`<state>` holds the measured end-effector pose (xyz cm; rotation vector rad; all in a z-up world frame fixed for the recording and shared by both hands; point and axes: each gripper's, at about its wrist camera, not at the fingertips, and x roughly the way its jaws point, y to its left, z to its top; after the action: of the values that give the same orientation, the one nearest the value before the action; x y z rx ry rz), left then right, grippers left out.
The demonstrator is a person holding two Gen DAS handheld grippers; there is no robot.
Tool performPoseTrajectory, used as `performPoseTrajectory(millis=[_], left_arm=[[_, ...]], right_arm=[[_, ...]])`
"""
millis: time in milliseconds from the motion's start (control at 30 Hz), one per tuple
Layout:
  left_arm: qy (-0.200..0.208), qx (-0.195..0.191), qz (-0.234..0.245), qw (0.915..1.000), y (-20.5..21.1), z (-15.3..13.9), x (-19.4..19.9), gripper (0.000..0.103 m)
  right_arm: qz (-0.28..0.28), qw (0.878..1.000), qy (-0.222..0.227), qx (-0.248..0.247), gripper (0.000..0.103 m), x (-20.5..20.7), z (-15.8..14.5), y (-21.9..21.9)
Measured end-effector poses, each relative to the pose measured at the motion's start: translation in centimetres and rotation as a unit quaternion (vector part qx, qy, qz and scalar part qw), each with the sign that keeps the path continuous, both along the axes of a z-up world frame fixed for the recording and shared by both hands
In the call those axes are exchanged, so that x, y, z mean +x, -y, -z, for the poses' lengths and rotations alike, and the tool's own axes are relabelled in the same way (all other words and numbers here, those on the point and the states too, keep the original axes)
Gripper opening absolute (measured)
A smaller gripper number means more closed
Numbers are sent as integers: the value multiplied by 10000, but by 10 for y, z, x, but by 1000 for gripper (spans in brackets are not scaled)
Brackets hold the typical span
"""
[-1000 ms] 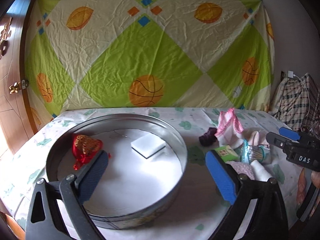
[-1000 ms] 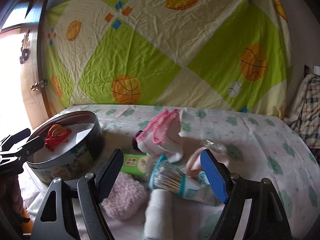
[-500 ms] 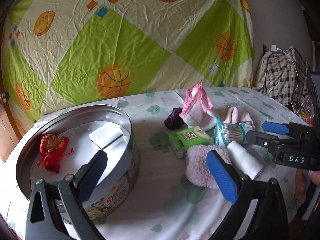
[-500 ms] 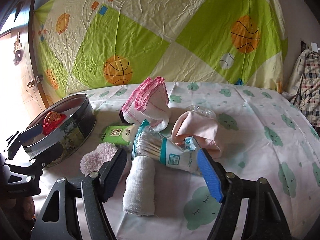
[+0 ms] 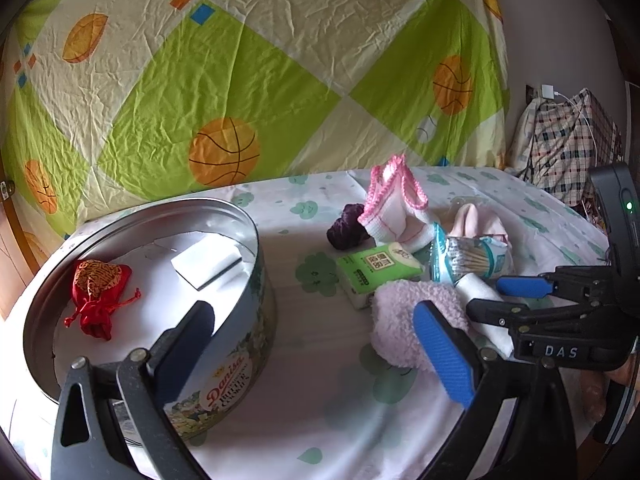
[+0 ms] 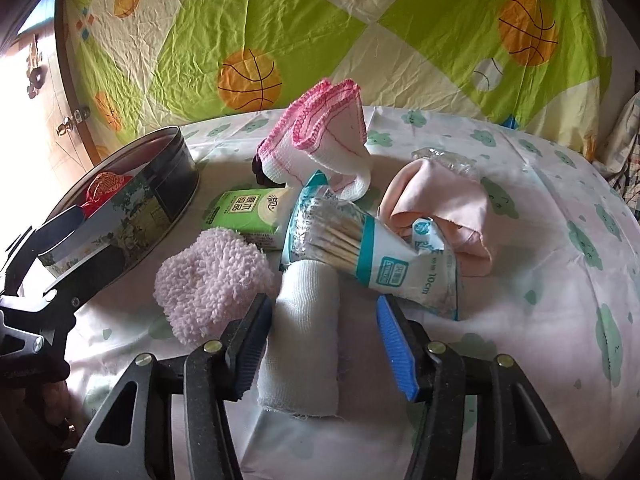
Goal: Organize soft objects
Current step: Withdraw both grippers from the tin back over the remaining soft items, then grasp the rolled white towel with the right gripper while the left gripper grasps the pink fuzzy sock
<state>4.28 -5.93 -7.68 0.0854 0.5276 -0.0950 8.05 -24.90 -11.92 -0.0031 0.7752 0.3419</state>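
Note:
A white gauze roll (image 6: 304,332) lies between the open jaws of my right gripper (image 6: 324,344), which do not touch it. In the left wrist view the roll (image 5: 480,300) is partly hidden behind my right gripper (image 5: 508,296). A fluffy pink cloth (image 6: 208,280) lies to its left, also in the left wrist view (image 5: 404,320). My left gripper (image 5: 316,344) is open and empty, straddling the round tin's (image 5: 256,320) rim. The tin holds a red pouch (image 5: 96,296) and a white sponge (image 5: 208,256).
A pink-edged white sock (image 6: 324,144), a peach cloth (image 6: 444,208), a bag of cotton swabs (image 6: 368,252), a green tissue pack (image 6: 248,216) and a dark purple item (image 5: 346,226) lie in a heap on the patterned tablecloth (image 6: 560,280). A patterned sheet (image 5: 240,80) hangs behind.
My right gripper moved down and forward and narrowed its opening, so the gauze roll now lies between its jaws. My left gripper swung right from over the tin toward the heap.

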Motion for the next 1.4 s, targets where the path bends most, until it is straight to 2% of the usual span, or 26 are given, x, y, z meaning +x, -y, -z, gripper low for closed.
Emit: performPoseTrajectory(millis=[167,367,567,667,933,1100,1300,1367,1400], left_arm=[[2,12,2,10000,0,0,0,102],[4,-3,74,10000,6,-3,1,102],[-69,7,262,9996,22,-4,5,102],[-145,-33,388,9991,30,-4,9,102],[-650,-208,588,9959,45,3,33,102],[-907,-105,723,9932,56,10,42,102],[-1371,53,929,9862,67,22,53,91],[-1532,-7,936,9837,66,26,58,74],[-1577,-61,959,9828,65,27,59,71]], right_arm=[[-272,9991,-292,127,34,3,6,-5],[-224,9994,165,224,33,-9,-5,-5],[104,9947,917,449,33,-21,-29,7],[374,9894,1376,264,33,-26,-41,9],[770,9805,1787,287,33,-16,-50,18],[872,9767,1937,294,33,-11,-49,16],[915,9761,1953,273,33,-8,-49,15],[928,9754,1982,271,33,-9,-50,15],[938,9748,2005,260,33,-10,-50,15]])
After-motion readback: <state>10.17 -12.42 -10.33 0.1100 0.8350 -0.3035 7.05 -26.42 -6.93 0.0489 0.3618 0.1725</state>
